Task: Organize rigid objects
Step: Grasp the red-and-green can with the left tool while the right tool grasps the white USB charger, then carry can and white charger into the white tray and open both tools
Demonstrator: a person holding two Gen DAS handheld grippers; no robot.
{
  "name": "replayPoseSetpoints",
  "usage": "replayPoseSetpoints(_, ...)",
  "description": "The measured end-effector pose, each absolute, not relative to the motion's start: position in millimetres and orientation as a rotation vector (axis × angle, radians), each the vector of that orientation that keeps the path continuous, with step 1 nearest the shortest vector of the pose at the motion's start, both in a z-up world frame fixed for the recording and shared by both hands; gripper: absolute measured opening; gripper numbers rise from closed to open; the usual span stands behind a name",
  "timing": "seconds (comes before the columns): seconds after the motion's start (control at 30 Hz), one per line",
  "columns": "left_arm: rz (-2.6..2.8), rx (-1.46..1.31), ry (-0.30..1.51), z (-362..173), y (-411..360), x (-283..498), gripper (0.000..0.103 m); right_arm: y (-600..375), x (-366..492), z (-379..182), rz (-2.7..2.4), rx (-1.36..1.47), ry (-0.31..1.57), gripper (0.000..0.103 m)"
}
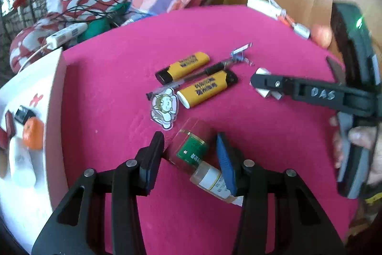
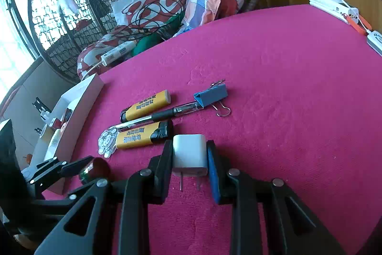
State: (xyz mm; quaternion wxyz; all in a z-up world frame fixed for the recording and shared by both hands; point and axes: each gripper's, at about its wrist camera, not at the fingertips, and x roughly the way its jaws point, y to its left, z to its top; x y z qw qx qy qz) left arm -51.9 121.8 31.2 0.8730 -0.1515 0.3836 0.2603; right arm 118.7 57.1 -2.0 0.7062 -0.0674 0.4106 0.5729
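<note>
A: Left wrist view first. We read "DAS" hand-lettered in white on the black arm of the right gripper (image 1: 265,85). The two yellow plastic lighters with black caps (image 1: 183,67) carry dark printed characters we cannot make out.

B: Same in the right wrist view; the print on them is too small for us to read. What does our left gripper (image 1: 191,159) have?

A: Its jaws stand partly apart around the small clear glass bottle with the green label (image 1: 194,152), which lies tilted on the pink cloth-covered table (image 1: 107,78). The blue pad looks to be against it, but we cannot tell whether the black finger (image 1: 155,152) touches.

B: Our right gripper (image 2: 190,159) is closed narrow on the white square plug adapter (image 2: 189,154), both pads pressed to its sides, prongs pointing toward the camera.

A: Room to move?

B: Wide bare cloth to the right of the adapter. To the left lie the lighters, the clear pen with black grip (image 2: 162,115) between them, the blue binder clip (image 2: 211,93) at its tip, and the flat cartoon charm (image 2: 107,142).

A: Only our view looks into the white open box (image 1: 53,97) at the table's left edge, showing a small orange fruit (image 1: 33,133) inside.
</note>
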Motion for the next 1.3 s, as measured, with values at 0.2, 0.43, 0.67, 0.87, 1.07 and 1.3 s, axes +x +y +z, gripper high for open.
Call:
replayPoseSetpoints(0.2,0.568,-0.27,0.662,71,99,-81,0.044,43,108,12,1.29,-0.066,0.847,0.026)
replayPoseSetpoints(0.43,0.591,-0.305,0.578,94,95,-110,0.045,40,66,64,1.378,-0.094,0.639,0.026)
replayPoseSetpoints(0.67,0.634,-0.318,0.524,111,99,-131,0.045,44,40,84,1.456,-0.094,0.597,0.026)
replayPoseSetpoints(0.87,0.662,-0.338,0.492,116,104,-147,0.044,49,26,84,1.486,-0.112,0.598,0.026)
replayPoseSetpoints(1.07,0.682,-0.354,0.476,118,111,-157,0.045,50,18,88,1.5,-0.117,0.588,0.026)
replayPoseSetpoints(1.3,0.709,-0.358,0.456,121,117,-166,0.045,53,11,92,1.526,-0.112,0.578,0.026)
